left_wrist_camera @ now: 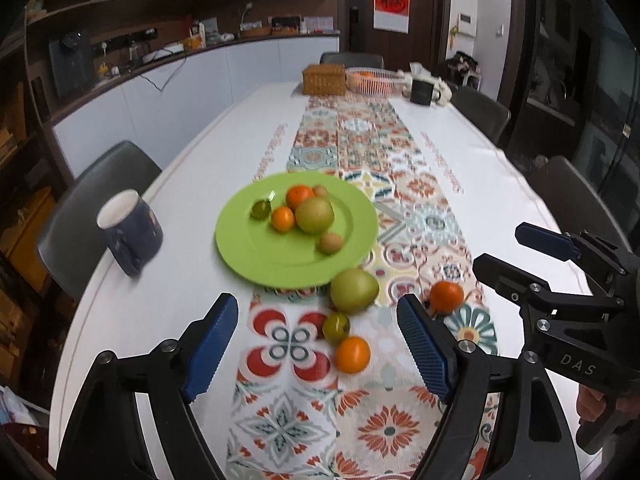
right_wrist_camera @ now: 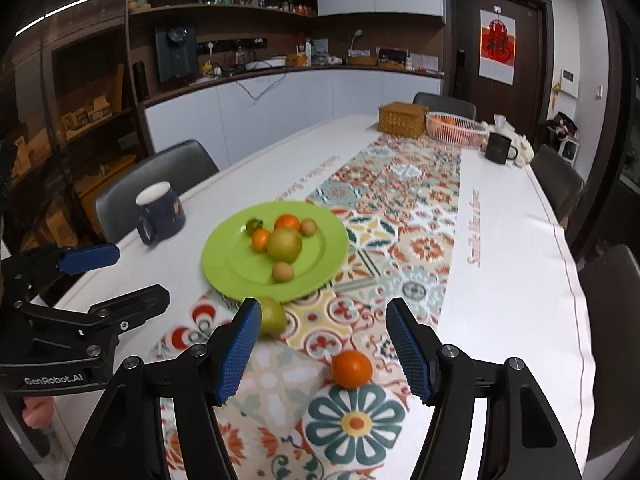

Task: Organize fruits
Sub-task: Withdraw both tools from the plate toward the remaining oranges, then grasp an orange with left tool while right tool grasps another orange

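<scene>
4 fruits (left_wrist_camera: 354, 291) lie before the plate (left_wrist_camera: 240, 248) on the runner (left_wrist_camera: 376, 184).

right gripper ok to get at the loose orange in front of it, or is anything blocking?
Probably yes. The right gripper is open and empty, and the orange lies alone on the table runner just ahead between its fingers; the green pear sits off to the side.

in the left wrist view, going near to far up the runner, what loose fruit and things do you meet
orange → small green fruit → large green fruit → green plate with its pile of fruit → wicker box at the far end
</scene>
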Tool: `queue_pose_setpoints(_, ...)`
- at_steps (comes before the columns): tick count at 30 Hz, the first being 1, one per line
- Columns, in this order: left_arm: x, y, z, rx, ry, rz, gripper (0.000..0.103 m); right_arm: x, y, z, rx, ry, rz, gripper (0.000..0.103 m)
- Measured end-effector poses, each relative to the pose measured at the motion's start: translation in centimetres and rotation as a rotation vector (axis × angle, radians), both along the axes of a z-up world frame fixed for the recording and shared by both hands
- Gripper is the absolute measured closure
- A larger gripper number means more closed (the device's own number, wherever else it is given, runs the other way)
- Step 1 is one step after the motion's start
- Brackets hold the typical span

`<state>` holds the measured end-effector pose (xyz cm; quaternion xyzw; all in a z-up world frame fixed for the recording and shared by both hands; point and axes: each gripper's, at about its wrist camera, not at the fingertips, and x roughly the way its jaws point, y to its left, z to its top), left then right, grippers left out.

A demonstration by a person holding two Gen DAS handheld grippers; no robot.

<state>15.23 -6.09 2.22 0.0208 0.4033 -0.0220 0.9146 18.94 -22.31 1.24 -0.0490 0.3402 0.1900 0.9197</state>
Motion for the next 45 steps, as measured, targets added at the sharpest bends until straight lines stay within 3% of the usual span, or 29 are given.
queue_pose_setpoints(8, 0.7, -1.1, -4.5, -0.024, 0.131, 0.011, 0.021, 0.8, -1.1, -4.1, -0.031, 0.097, -0.003, 0.038)
queue_pose_setpoints(16, 1.5, -1.1, -8.0, -0.026, 0.195, 0.027, 0.022, 2.0, -1.5, -7.3, -0.057, 0.169, -0.015, 0.038)
queue_pose_setpoints(30, 2.8, -1.5, -10.6, -0.055, 0.234, 0.002, 0.05, 4.3, -1.0, -10.5, -0.067, 0.235, -0.028, 0.039)
queue_pose_setpoints(38, 3.0, -1.5, -10.9, -0.084, 0.229, -0.026, 0.07, 4.5, -0.1, -11.2, -0.084, 0.24, -0.014, 0.062)
queue_pose_setpoints(45, 3.0, -1.4, -11.0, -0.087, 0.219, -0.032, 0.07, 3.6, 0.5, -10.9, -0.084, 0.225, -0.011, 0.062)
